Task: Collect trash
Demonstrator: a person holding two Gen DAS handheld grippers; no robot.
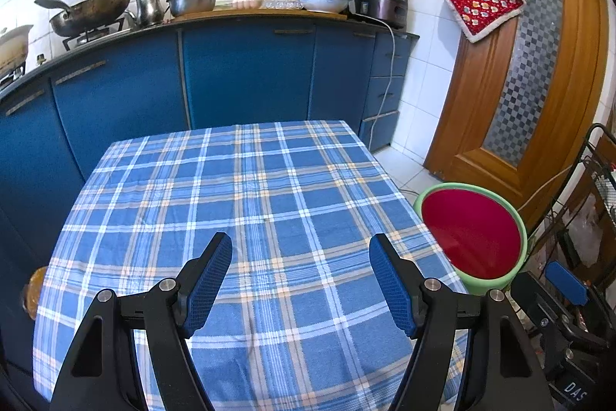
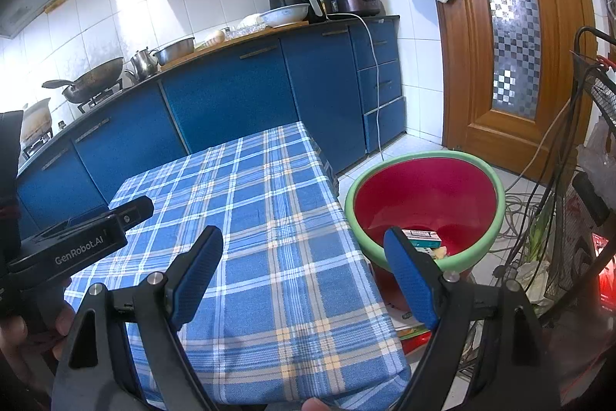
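A red bin with a green rim [image 2: 423,195] stands on the floor right of the table; it also shows in the left wrist view [image 1: 473,234]. Inside it lie a small green-and-white box [image 2: 421,237] and some scraps. My left gripper [image 1: 300,245] is open and empty above the blue plaid tablecloth [image 1: 238,187]. My right gripper [image 2: 304,241] is open and empty over the table's right edge, its right finger in front of the bin. The left gripper's body [image 2: 77,237] shows at the left of the right wrist view.
Blue kitchen cabinets [image 1: 246,72] run behind the table, with a wok [image 1: 92,12], pots, bowls and cookers on top. A wooden door [image 1: 535,64] with a red cloth is at the right. A wire rack and cables [image 2: 577,180] stand right of the bin.
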